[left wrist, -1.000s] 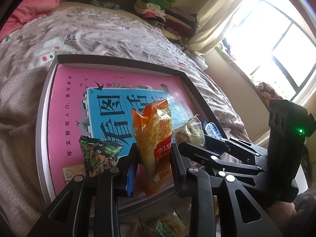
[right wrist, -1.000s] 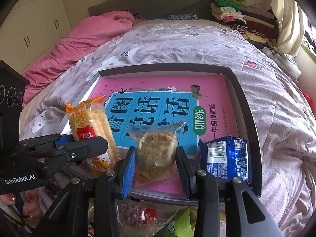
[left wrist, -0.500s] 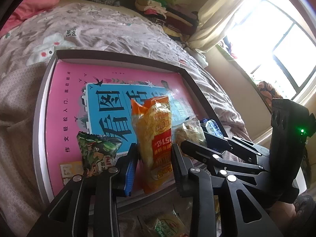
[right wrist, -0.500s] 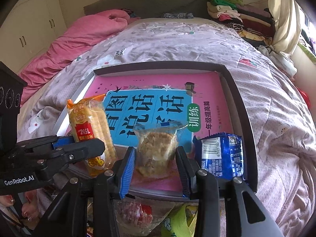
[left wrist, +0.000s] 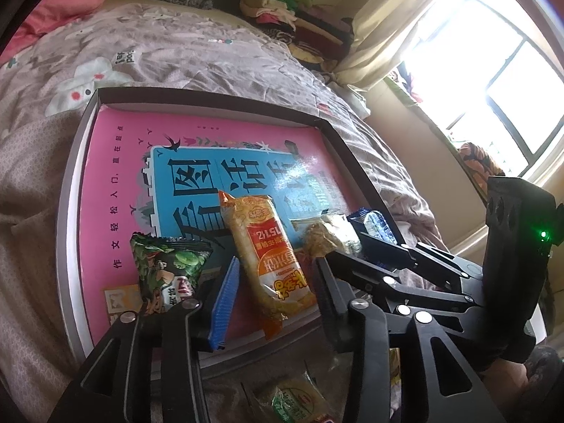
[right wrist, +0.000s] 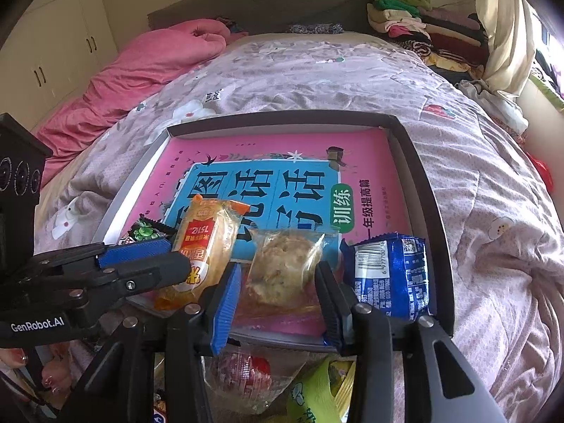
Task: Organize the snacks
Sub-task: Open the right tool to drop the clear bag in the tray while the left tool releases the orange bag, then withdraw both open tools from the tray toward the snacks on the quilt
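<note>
A dark-rimmed tray (left wrist: 211, 97) (right wrist: 416, 162) on the bed holds a pink and blue book (left wrist: 116, 162). The orange cracker pack (left wrist: 268, 246) (right wrist: 208, 243) lies tilted back on the tray's near edge. My left gripper (left wrist: 275, 292) stands around it with its jaws opening and the pads clear of the wrapper. My right gripper (right wrist: 278, 292) is shut on a clear pastry pack (right wrist: 282, 268), whose lower end rests on the tray. A green snack pack (left wrist: 165, 271) lies to the left and a blue one (right wrist: 391, 275) to the right.
Loose snacks lie on the bed before the tray: a green-labelled pack (left wrist: 299, 402), a red one in clear film (right wrist: 243, 373), a yellow-green one (right wrist: 317, 394). A pink duvet (right wrist: 148, 67) and stacked clothes (right wrist: 423, 24) lie beyond. A hand (right wrist: 21, 363) shows bottom left.
The left jaws have spread and the orange pack has dropped from upright to leaning back on the tray. The right gripper and the pastry pack stand much as before.
</note>
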Tool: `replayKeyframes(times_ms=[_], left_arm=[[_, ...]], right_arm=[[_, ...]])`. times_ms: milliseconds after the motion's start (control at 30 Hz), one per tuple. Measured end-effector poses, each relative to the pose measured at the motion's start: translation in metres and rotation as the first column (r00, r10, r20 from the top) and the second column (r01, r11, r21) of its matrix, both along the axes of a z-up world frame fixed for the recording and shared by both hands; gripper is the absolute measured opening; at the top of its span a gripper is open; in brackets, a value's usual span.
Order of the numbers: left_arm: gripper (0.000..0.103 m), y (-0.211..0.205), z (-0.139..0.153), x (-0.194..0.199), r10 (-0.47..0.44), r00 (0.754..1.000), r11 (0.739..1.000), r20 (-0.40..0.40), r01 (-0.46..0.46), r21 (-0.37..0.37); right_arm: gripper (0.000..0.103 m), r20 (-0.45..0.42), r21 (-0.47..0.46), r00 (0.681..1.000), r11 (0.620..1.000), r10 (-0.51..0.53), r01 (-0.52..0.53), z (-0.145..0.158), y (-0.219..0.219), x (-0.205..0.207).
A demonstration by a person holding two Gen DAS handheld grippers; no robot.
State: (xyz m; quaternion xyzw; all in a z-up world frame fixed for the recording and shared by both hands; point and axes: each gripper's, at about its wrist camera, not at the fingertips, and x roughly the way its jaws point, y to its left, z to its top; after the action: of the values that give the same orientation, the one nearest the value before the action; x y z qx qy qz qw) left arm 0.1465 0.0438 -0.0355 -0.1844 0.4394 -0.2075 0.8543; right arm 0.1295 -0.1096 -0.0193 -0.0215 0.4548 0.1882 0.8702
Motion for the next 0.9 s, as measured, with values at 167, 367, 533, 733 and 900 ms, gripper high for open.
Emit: replayKeyframes(times_ms=[167, 367, 533, 733, 900], left_arm=[[0.05, 0.003, 0.0, 0.0, 0.007, 1.0, 1.0, -0.008, -0.007, -0.008], [0.06, 0.008, 0.001, 0.0, 0.024, 0.999, 0.999, -0.024, -0.024, -0.021], [0.064, 0.007, 0.005, -0.002, 0.026, 0.999, 1.0, -0.023, -0.026, -0.01], [0.075, 0.008, 0.017, -0.008, 0.032, 0.999, 0.999, 0.0, -0.032, 0.022], [0.079, 0.014, 0.028, -0.014, 0.052, 0.998, 0.998, 0.034, -0.053, 0.033]], right_arm=[[0.046, 0.008, 0.012, 1.0, 1.0, 0.022, -0.022, 0.003, 0.003, -0.003], [0.048, 0.021, 0.011, 1.0, 1.0, 0.021, -0.021, 0.007, 0.003, -0.005], [0.049, 0.035, 0.018, 0.999, 1.0, 0.007, -0.007, 0.011, -0.001, -0.006], [0.052, 0.054, 0.035, 0.999, 0.999, -0.003, 0.001, 0.02, -0.007, -0.009], [0.056, 0.083, 0.047, 0.997, 0.999, -0.007, 0.003, 0.028, -0.011, -0.014]])
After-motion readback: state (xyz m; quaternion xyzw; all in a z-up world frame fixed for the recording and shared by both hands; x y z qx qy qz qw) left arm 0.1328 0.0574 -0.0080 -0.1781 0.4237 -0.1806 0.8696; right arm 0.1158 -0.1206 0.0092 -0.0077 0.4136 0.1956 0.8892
